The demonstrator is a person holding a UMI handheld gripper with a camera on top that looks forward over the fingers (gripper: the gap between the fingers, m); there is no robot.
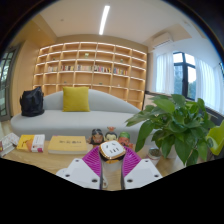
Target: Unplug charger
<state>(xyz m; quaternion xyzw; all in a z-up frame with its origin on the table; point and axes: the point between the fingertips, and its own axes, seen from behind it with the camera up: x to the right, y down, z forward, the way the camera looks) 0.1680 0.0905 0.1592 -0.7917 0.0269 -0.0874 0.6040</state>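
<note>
A small white charger [111,149] with orange markings sits between my fingertips, and the magenta pads [94,158] touch it on both sides. My gripper [111,153] is shut on the charger and holds it above the front of a low wooden table [60,158]. No socket or cable is visible; whatever lies under the charger is hidden by the fingers.
Small figurines [98,135] stand just beyond the charger. A yellow book [68,143] and boxes [30,143] lie on the table to the left. A leafy potted plant [178,125] stands to the right. Behind are a grey sofa [70,118] and bookshelves [90,68].
</note>
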